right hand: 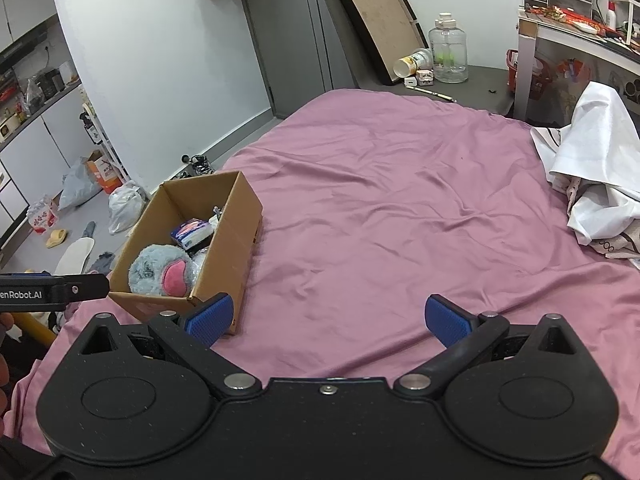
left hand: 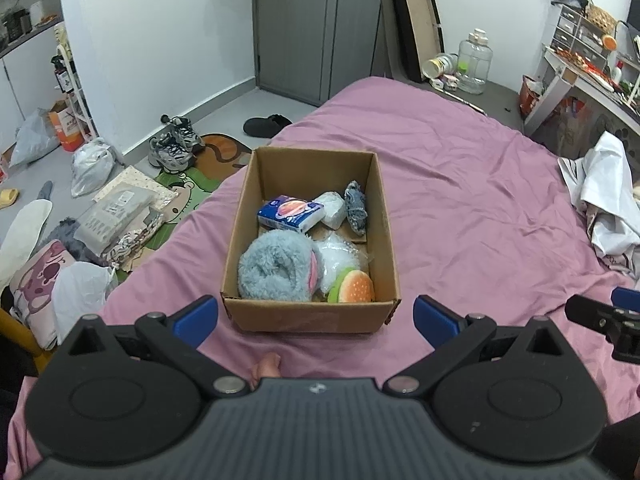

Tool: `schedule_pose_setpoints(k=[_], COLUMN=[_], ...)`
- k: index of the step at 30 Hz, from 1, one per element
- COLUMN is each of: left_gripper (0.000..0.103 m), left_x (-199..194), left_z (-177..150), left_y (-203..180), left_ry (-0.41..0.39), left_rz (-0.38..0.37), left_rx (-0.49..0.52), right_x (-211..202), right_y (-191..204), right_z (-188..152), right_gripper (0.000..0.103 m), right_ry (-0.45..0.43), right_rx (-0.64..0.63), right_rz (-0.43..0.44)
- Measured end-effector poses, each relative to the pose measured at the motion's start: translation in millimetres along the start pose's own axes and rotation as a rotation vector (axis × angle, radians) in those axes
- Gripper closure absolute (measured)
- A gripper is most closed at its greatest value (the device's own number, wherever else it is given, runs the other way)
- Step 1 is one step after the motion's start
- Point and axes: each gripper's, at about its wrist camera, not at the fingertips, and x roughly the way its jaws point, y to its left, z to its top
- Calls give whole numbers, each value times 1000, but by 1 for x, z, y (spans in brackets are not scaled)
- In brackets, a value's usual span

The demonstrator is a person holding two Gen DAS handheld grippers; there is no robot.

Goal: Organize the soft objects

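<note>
Left gripper (left hand: 316, 316): jaws spread wide, empty, held low over the sheet (left hand: 460, 184) just short of the box (left hand: 312, 316); blue pads (left hand: 198, 318) flank the near wall.

Right gripper (right hand: 329, 318): jaws spread wide, empty, over bare sheet to the right of the box, its left pad near the box's near corner.

Box: open-topped cardboard, standing on the bed near the left edge. Contents, near to far: grey plush (left hand: 276, 266) at the near left, burger toy (left hand: 354, 286) at the near right, clear wrap (left hand: 340, 256) between them, tissue pack (left hand: 290, 212), white bundle (left hand: 332, 208), denim roll (left hand: 356, 206) against the right wall.

Remaining soft items: white cloth (right hand: 592, 184) heaped at the far right of the bed (whether it belongs to the task cannot be told). Otherwise the sheet looks bare, so the sorting seems nearly done.

Risks: a light box on a slack sheet may slide or tip if a pad catches its wall; pushed left, it could go off the bed onto the cluttered floor. The plush sits high and could be dragged out on a careless withdrawal.

Room: wide open sheet to the right and beyond the box; little margin to the left; the grippers are near each other.
</note>
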Motion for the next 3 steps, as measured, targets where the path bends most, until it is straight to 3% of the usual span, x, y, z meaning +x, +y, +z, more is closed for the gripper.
schedule_pose_setpoints(k=[3], left_gripper=[0], left_x=[4], left_z=[-2], left_y=[4], left_ry=[8], left_rz=[-2], left_rx=[8], right_x=[3], right_y=[-1], right_z=[-1], right_gripper=[0], right_ry=[0], right_rx=[0], right_rz=[-17])
